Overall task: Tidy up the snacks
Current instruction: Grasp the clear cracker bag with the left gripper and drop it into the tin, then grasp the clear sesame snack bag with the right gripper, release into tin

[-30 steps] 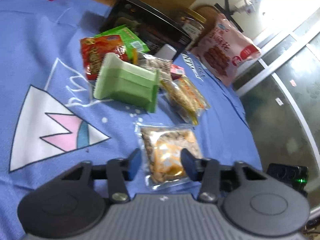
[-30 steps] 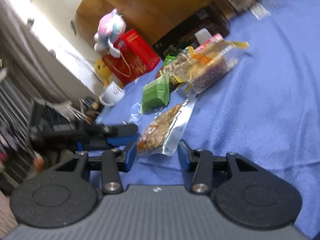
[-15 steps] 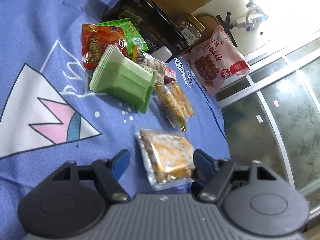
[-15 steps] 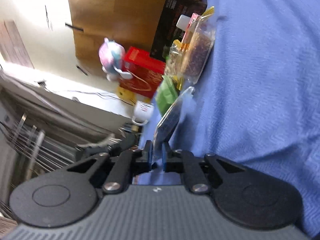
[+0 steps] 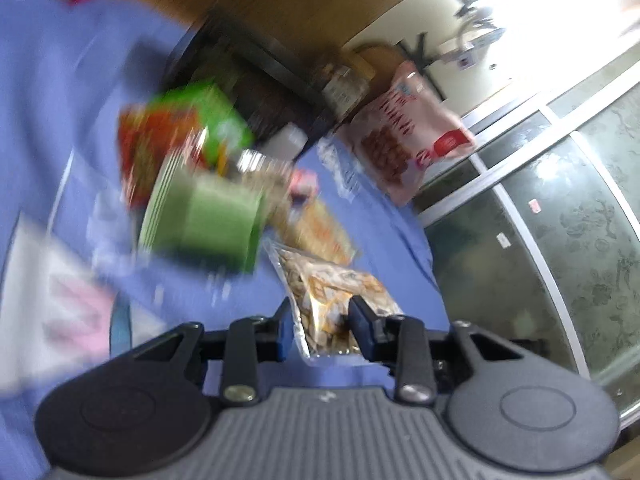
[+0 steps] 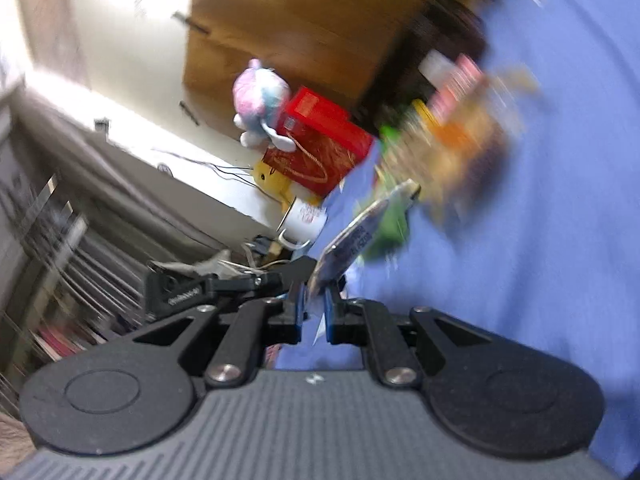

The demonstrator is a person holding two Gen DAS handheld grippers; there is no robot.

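Both grippers have closed in on the one nut pouch (image 5: 332,300), which lay flat on the blue cloth (image 5: 80,80) a second ago and now hangs lifted above it. Left gripper (image 5: 320,326): its fingers are closing, the pouch's near end between them, the right pad already against the film. Right gripper (image 6: 316,308): fingers nearly together, pinching the pouch's edge, which stands on edge in that view.

Clear film with loose nuts inside, so by my judgement it is light, floppy and slick; the contents will shift and the bag will sag away from any single pinch. Flat sealed margins look like the safest place to hold, not the bulging middle.

Its long axis runs away from the left camera, far end toward the snack pile: green pack (image 5: 208,220), red packet (image 5: 148,148), pink bag (image 5: 404,136), all blurred. From the right wrist it slants up and to the right, thin edge toward the lens.
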